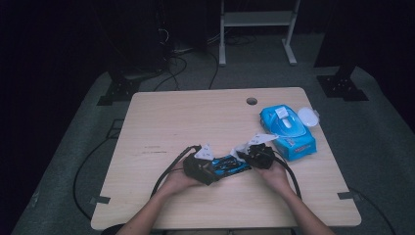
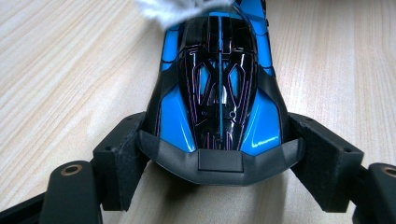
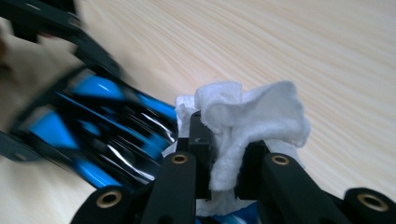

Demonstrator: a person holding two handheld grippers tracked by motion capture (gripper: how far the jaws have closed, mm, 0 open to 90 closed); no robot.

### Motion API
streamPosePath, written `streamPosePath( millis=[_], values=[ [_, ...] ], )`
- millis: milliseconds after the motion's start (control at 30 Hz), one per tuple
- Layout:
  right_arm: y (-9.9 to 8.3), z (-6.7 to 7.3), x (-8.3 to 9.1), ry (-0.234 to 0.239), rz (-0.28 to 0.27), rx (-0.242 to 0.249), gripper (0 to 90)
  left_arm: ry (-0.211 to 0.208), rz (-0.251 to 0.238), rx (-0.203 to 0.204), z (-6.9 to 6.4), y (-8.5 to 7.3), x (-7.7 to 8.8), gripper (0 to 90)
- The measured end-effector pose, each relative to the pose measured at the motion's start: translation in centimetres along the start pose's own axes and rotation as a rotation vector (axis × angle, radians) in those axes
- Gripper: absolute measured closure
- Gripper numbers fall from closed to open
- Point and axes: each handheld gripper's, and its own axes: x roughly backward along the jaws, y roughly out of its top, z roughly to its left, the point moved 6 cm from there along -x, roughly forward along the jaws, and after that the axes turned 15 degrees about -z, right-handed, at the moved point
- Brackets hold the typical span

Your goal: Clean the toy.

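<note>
A blue and black toy car (image 1: 230, 164) lies on the wooden table (image 1: 195, 117) near the front edge, between both hands. My left gripper (image 1: 210, 171) is shut on one end of the car (image 2: 219, 93), its pads (image 2: 126, 158) pressing the sides by the dark bumper. My right gripper (image 1: 247, 155) is shut on a crumpled white wipe (image 3: 252, 112) and holds it against the car's other end (image 3: 93, 135). The wipe (image 2: 173, 11) shows at the top of the left gripper view, resting on the car's far tip. The car looks blurred in the right gripper view.
A blue pack of wet wipes (image 1: 288, 129) with its white lid (image 1: 308, 116) flipped open lies at the table's right, just behind my right hand. A cable hole (image 1: 251, 101) sits near the back edge. Cables trail from both grippers toward the front.
</note>
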Motion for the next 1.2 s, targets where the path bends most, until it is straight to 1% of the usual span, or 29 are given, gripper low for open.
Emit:
streamPosePath(
  millis=[67,100,133,167,200,267,300,333,367,400,467,500,567,667,700,733,767,800,900,933,1000,1033,1067,1100,1167,1200],
  values=[
    [0.5,1.0,-0.5,0.036,-0.011,-0.001,79.6,-0.001,0.001,0.0,0.0,0.0,0.0,24.1],
    [0.7,1.4,-0.8,0.042,-0.017,0.013,79.5,-0.002,0.002,0.002,0.0,0.0,0.1,24.1],
    [0.8,1.6,-1.0,0.04,-0.011,0.035,79.5,-0.002,0.002,0.002,0.0,-0.1,0.1,24.1],
    [0.9,1.6,-1.1,0.042,-0.011,0.04,79.5,-0.003,0.003,0.0,0.0,-0.1,0.2,24.1],
    [0.8,1.4,-1.1,0.04,-0.009,0.038,79.5,-0.002,0.003,-0.001,0.0,-0.1,0.2,24.1],
    [0.5,0.8,-0.9,0.012,0.003,0.053,79.6,-0.002,0.004,-0.002,0.0,-0.1,0.2,24.1],
    [0.2,0.3,-0.6,0.003,0.006,0.052,79.7,-0.003,-0.001,0.007,0.0,-0.1,0.1,24.1],
    [-0.1,-0.3,-0.1,-0.005,0.008,0.032,79.7,-0.004,-0.002,0.005,0.1,-0.1,0.1,24.1],
    [-0.3,-0.7,0.2,-0.018,0.018,0.034,79.6,-0.004,-0.001,0.003,0.0,-0.1,0.1,24.1],
    [-0.8,-1.2,0.8,-0.04,0.03,0.037,79.7,-0.003,0.001,-0.001,0.1,-0.1,0.1,24.1],
    [-1.3,-2.0,1.6,-0.054,0.027,-0.009,79.7,-0.003,0.002,-0.002,0.1,-0.1,0.1,24.1],
    [-1.4,-2.3,2.0,-0.058,0.038,-0.018,79.7,-0.002,0.0,0.0,0.0,0.0,0.1,24.1],
    [-1.5,-2.1,2.3,-0.047,0.04,-0.033,79.7,-0.002,0.0,0.001,0.0,0.0,0.1,24.1],
    [-1.4,-0.8,2.5,0.017,0.044,-0.033,79.7,-0.001,0.0,0.001,0.0,0.0,0.1,24.1],
    [-1.4,-0.4,2.5,0.023,0.045,-0.018,79.7,-0.002,0.002,-0.003,0.1,-0.1,0.1,24.1],
    [-1.4,-0.1,2.7,0.019,0.047,0.015,79.7,-0.001,0.002,-0.002,0.0,-0.1,0.1,24.1],
    [-1.4,-0.1,2.8,0.019,0.046,0.024,79.7,-0.002,0.003,-0.003,0.0,-0.1,0.1,24.1],
    [-1.5,-0.2,3.0,0.018,0.05,0.006,79.7,-0.001,0.004,-0.003,0.0,-0.1,0.1,24.1],
    [-2.0,-1.2,3.7,-0.008,0.066,-0.029,79.7,-0.002,0.003,-0.003,0.1,-0.1,0.1,24.1],
    [-2.1,-1.2,3.8,-0.005,0.066,-0.038,79.7,-0.002,0.002,-0.003,0.1,-0.1,0.1,24.1],
    [-2.0,-0.7,3.9,0.005,0.055,-0.037,79.7,-0.002,-0.001,-0.001,0.1,-0.1,0.1,24.1],
    [-1.8,-0.3,3.9,0.021,0.044,-0.033,79.7,-0.003,-0.002,0.001,0.1,-0.1,0.1,24.1],
    [-1.5,0.2,3.8,0.055,0.033,-0.049,79.7,-0.003,-0.002,-0.001,0.1,0.0,0.0,24.1],
    [-1.4,0.7,3.6,0.071,0.036,-0.049,79.6,-0.002,-0.001,-0.004,0.1,0.0,0.0,24.1],
    [-1.3,1.2,3.3,0.071,0.038,-0.009,79.7,0.0,0.002,-0.001,0.1,0.0,0.1,24.1],
    [-1.3,1.1,3.3,0.074,0.042,-0.008,79.7,-0.001,0.004,-0.004,0.1,-0.1,0.1,24.1]
  ],
)
